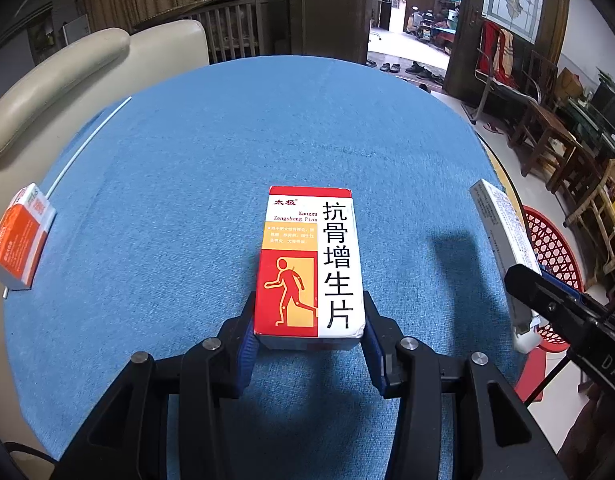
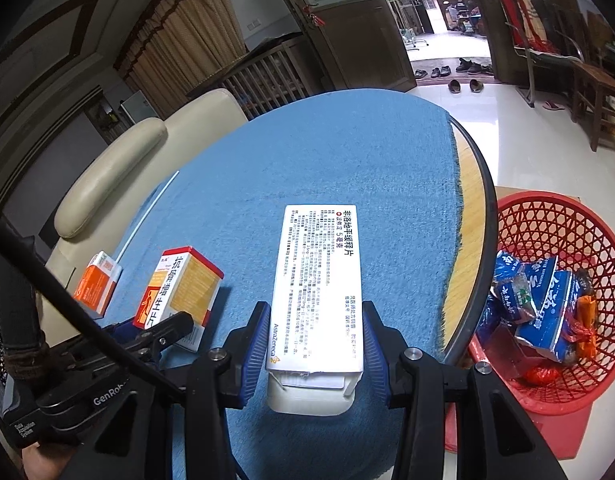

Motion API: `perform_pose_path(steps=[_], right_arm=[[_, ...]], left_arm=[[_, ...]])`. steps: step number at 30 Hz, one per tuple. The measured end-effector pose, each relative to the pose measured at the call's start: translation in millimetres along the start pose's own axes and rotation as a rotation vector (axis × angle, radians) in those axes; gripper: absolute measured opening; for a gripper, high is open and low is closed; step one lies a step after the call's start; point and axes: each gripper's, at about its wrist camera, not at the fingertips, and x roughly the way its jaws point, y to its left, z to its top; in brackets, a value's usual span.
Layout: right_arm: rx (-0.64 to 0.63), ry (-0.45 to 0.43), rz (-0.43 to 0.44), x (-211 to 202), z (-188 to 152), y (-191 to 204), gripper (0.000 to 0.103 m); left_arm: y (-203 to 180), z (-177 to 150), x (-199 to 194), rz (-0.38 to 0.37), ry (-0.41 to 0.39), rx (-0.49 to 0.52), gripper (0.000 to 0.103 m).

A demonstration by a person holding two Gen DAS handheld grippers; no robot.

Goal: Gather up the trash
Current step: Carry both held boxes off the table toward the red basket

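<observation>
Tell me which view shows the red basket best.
The right wrist view. There the red basket stands on the floor beside the table, its rim and the wrappers inside in plain sight. In the left wrist view only a slice of its lattice shows behind the white box and the right gripper.

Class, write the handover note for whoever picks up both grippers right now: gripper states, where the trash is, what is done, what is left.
Left gripper: shut on the red and white medicine box, just above the blue tablecloth.
Right gripper: shut on the white medicine box, above the cloth near the table edge.
Orange box: on the cloth at the far left, untouched, with a thin white stick beside it.
Red basket: on the floor to the right, already holding wrappers.
Left: drop both held boxes in, then fetch the orange box and the stick.
</observation>
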Motion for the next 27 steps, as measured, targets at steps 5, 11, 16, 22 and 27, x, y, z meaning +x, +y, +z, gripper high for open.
perform_pose_path(steps=[5,11,16,22,27], right_arm=[[0.018,-0.004,-0.019,0.7,4.2,-8.8,0.048],[0.033,-0.011,-0.044,-3.4,8.4,-18.9,0.048],[0.052,-0.028,-0.07,-11.3,11.1,-28.5,0.048],[0.086,-0.054,-0.13,-28.3,17.6,-56.8,0.048],[0.137,-0.087,-0.195,-45.6,21.0,-86.8,0.048]], left_arm=[[-4.0,5.5,6.9,-0.021,0.013,0.012,0.048],[-17.2,11.0,9.0,-0.047,0.015,0.042,0.048],[-28.9,16.6,8.1,-0.072,0.011,0.066,0.048],[-49.0,24.2,6.8,-0.106,0.002,0.099,0.048],[-66.3,30.4,3.6,-0.126,-0.012,0.133,0.047]])
